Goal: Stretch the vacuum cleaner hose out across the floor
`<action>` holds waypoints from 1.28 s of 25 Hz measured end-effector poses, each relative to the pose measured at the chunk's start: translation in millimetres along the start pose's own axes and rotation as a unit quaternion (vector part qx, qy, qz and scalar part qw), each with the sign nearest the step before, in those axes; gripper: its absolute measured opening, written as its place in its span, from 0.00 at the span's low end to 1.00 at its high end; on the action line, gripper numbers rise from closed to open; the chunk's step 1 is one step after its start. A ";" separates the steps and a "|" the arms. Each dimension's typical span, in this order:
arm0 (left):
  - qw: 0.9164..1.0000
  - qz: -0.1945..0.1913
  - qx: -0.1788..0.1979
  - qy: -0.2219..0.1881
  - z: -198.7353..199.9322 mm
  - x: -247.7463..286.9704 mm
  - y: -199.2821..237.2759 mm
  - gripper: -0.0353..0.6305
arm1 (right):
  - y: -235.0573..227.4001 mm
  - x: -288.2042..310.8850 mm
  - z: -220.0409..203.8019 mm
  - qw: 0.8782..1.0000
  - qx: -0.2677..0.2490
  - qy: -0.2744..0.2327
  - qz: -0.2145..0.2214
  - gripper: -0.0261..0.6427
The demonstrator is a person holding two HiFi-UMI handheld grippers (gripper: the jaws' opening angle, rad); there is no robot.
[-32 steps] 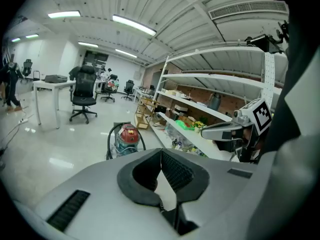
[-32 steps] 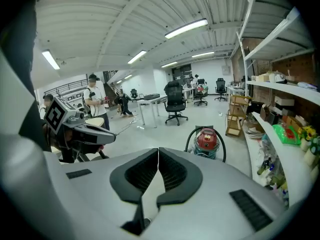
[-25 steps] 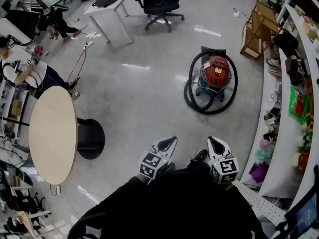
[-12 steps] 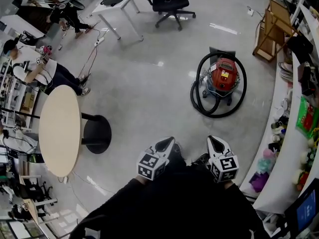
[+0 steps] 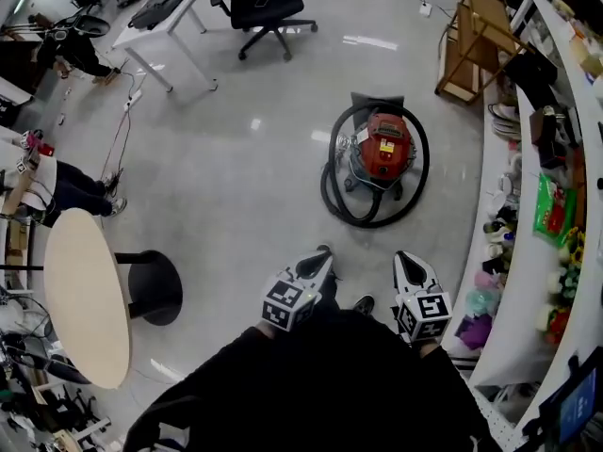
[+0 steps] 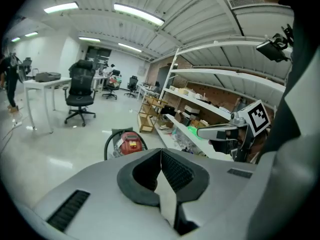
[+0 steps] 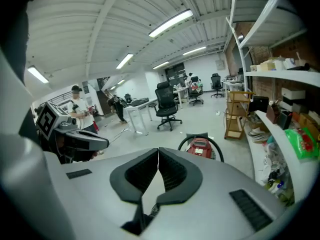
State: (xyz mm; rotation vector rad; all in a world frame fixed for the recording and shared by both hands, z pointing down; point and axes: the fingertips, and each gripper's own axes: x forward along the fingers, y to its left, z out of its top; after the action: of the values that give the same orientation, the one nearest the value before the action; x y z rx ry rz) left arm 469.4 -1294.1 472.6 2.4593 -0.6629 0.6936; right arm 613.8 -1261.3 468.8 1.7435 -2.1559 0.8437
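We log a glossy grey floor (image 5: 236, 186). Far right stands the red vacuum cleaner (image 5: 382, 153), its black hose (image 5: 375, 223) coiled around it. A table base (image 5: 151, 287) is at left, an office chair (image 5: 264, 8) far.

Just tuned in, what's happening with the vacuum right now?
A person holds a gripper in each hand, low in front of the body. The left gripper and the right gripper are both shut, with nothing between their jaws. The red vacuum cleaner stands on the floor ahead, apart from both grippers. Its black hose lies coiled around it, so the stretching has not yet begun.
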 end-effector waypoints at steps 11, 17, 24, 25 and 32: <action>0.990 -0.108 0.094 -0.007 59.3 100.3 75.7 0.08 | -19.6 65.7 43.8 0.996 -0.035 0.045 -0.067 0.06; 0.987 -0.106 0.121 0.009 87.4 127.9 90.5 0.08 | -38.8 93.2 57.4 0.998 -0.007 0.049 -0.048 0.06; 0.994 -0.044 0.096 0.011 118.7 157.6 110.7 0.08 | -49.5 151.4 60.7 0.997 -0.013 0.051 0.049 0.06; 0.994 -0.036 0.098 0.017 120.7 163.0 108.5 0.08 | -55.1 158.8 66.1 0.997 -0.015 0.047 0.062 0.06; 0.990 0.023 0.132 0.054 133.6 216.1 90.6 0.08 | -128.9 192.9 80.7 0.993 -0.027 0.033 0.111 0.06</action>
State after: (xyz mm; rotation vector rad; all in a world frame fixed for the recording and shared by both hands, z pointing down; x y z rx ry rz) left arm 626.0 -1506.8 527.5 2.6279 -0.6213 0.9814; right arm 700.3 -1479.5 541.5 1.4470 -2.3363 0.8714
